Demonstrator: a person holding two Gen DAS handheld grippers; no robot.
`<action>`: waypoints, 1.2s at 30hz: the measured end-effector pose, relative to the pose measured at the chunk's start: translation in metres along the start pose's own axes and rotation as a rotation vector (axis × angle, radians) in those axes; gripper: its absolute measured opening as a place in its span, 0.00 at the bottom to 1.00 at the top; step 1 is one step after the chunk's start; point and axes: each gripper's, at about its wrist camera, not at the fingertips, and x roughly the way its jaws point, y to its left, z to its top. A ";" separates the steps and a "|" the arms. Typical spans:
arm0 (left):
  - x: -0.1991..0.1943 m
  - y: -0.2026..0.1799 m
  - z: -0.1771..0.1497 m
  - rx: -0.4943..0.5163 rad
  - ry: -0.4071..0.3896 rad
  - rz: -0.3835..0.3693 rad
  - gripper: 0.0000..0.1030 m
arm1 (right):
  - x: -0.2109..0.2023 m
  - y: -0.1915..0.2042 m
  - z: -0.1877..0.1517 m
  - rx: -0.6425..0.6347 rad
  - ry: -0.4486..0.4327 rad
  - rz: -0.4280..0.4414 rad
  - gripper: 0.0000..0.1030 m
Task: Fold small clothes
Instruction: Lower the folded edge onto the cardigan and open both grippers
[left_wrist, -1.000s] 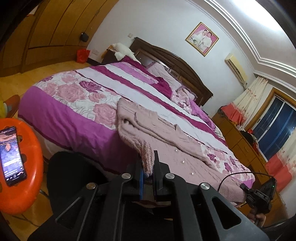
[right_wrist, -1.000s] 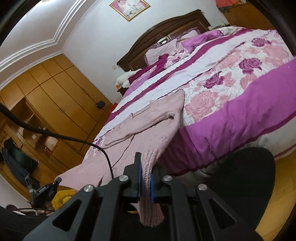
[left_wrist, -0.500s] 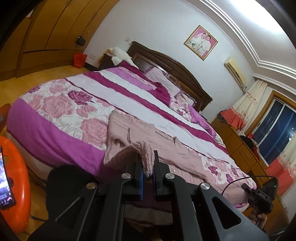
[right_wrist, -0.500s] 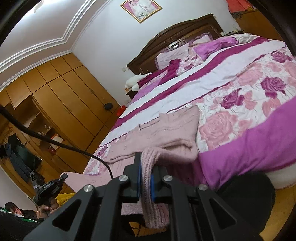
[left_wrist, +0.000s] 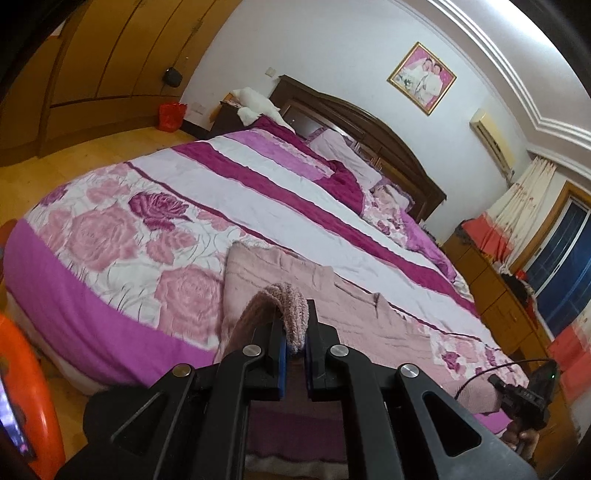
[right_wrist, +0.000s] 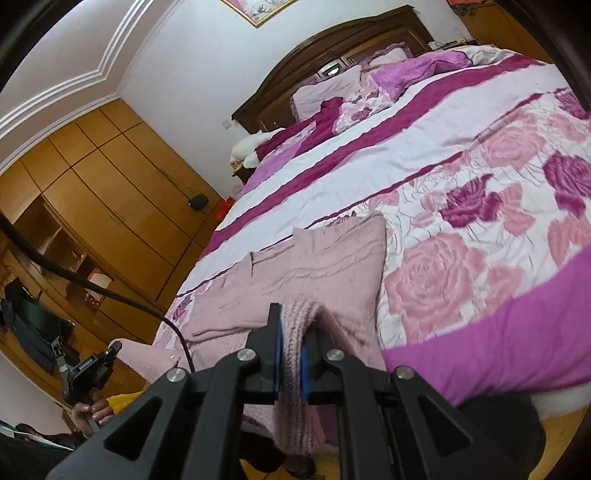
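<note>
A pink knit sweater (left_wrist: 351, 306) lies spread across the foot of the bed (left_wrist: 110, 295), its near hem lifted off the edge. My left gripper (left_wrist: 294, 325) is shut on a ribbed bunch of that hem near the sweater's folded left side. In the right wrist view the same sweater (right_wrist: 325, 266) runs off to the left, and my right gripper (right_wrist: 294, 332) is shut on the hem by its right side. A loose flap of knit hangs down below those jaws. Both grippers hover just over the bed's front edge (right_wrist: 498, 332).
An orange stool (left_wrist: 33, 387) carrying a phone (left_wrist: 11, 424) sits at the far left by the bed's foot. A hand (right_wrist: 92, 410) holds a black cabled device at the sweater's far end. Wooden wardrobes (right_wrist: 110, 184) line the left wall; pillows and the headboard (left_wrist: 388, 147) are at the back.
Both grippers have travelled forward toward the bed with the hem still clamped, so the hem now rides above the sweater's body. The orange stool has slid toward the left edge of the left wrist view.
</note>
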 end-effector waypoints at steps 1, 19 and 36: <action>0.007 0.000 0.004 0.007 0.005 0.005 0.00 | 0.005 0.001 0.004 -0.004 0.002 -0.004 0.07; 0.131 0.004 0.063 0.043 -0.002 0.102 0.00 | 0.126 -0.035 0.092 -0.026 0.124 -0.054 0.08; 0.220 0.034 0.072 -0.067 0.109 0.141 0.00 | 0.175 -0.060 0.105 0.000 0.176 -0.101 0.08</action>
